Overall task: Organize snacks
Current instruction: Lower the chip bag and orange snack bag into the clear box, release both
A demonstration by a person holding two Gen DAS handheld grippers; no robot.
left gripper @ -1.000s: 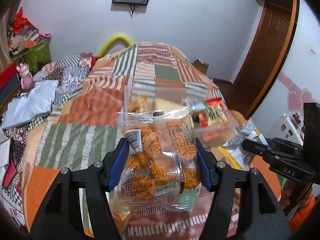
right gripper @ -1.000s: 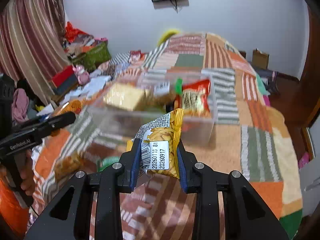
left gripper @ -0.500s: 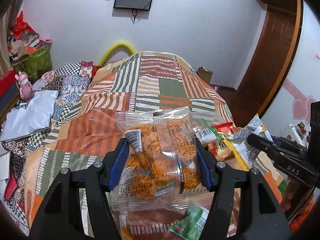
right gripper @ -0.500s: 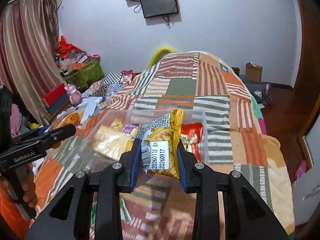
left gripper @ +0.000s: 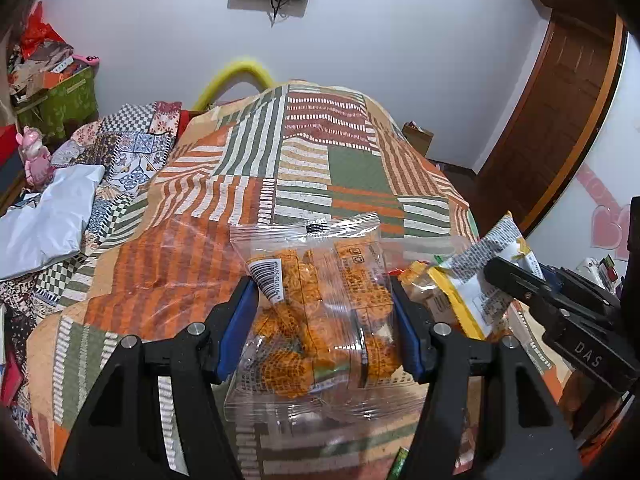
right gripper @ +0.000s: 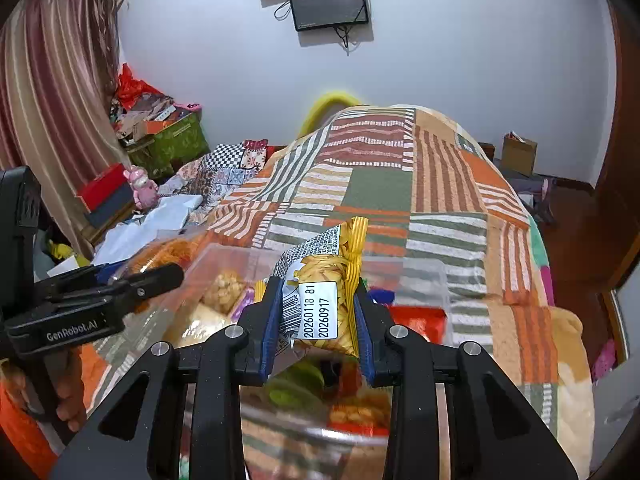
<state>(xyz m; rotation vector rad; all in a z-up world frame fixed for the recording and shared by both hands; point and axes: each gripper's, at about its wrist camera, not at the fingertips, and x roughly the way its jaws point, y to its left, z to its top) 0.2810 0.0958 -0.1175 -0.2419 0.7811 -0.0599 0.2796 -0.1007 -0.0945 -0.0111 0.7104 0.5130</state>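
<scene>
My left gripper [left gripper: 322, 328] is shut on a clear packet of orange snacks [left gripper: 316, 312], held up over the patchwork bed. My right gripper [right gripper: 316, 320] is shut on a yellow snack packet [right gripper: 328, 304] with a white date label. That yellow packet [left gripper: 468, 280] and the right gripper's arm [left gripper: 560, 304] show at the right of the left wrist view. Under the right gripper stands a clear plastic box [right gripper: 416, 276] holding several snack packs, among them a red one [right gripper: 416, 318] and a green one [right gripper: 296, 384]. The left gripper [right gripper: 120, 288] shows at the left of the right wrist view, held by a hand [right gripper: 70, 396].
The bed is covered by a striped patchwork blanket [left gripper: 328, 168]. A white bag [left gripper: 44, 216] and patterned cloths lie at its left. A green box of clutter [right gripper: 168, 144] and a pink toy [right gripper: 140, 188] stand by the curtain. A wooden door [left gripper: 556, 100] is at the right.
Both grippers moved forward over the bed with their packets. The clear box has slid down in the right wrist view and out from behind the orange packet in the left.
</scene>
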